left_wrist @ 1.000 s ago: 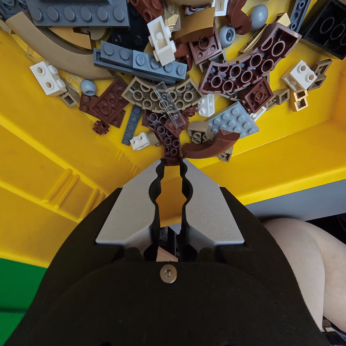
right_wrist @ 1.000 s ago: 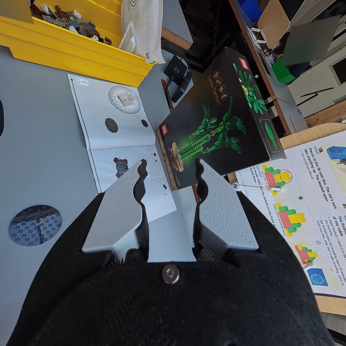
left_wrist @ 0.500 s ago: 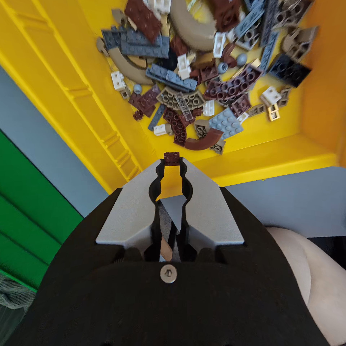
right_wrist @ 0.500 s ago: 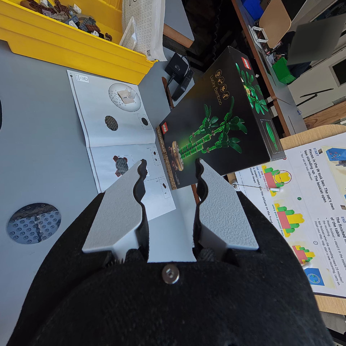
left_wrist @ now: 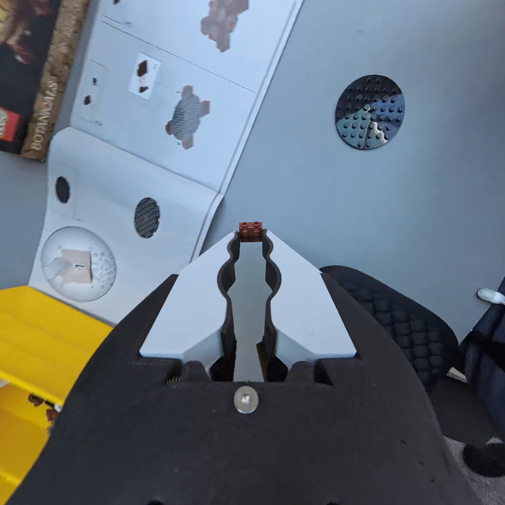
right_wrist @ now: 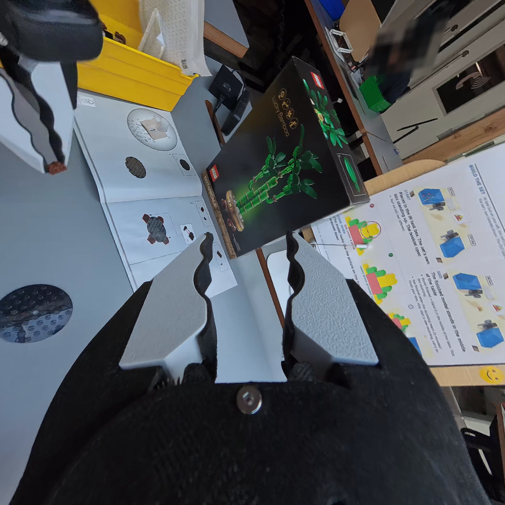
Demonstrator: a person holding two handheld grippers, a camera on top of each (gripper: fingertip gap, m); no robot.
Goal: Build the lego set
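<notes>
My left gripper is shut on a small reddish-brown brick with side studs, held above the grey table. It also shows in the right wrist view at the upper left, with the brick at its tips. A dark round studded plate lies flat on the table ahead and to the right; in the right wrist view the plate sits at the left. My right gripper is open and empty above the table, near the open instruction booklet.
The yellow bin of loose bricks lies at the lower left; it also shows in the right wrist view. The black set box stands by the booklet. A printed sheet lies to the right. A white bag leans in the bin. Across from one pair of fingers to the other is roughly 25 cm. To reach the plate in a straight line is about 15 cm for my left fingers, about 25 cm for my right.
My left gripper lifted the small brown brick out of the yellow bin and swung over to the table, now facing the booklet and round plate. The right gripper barely moved.
</notes>
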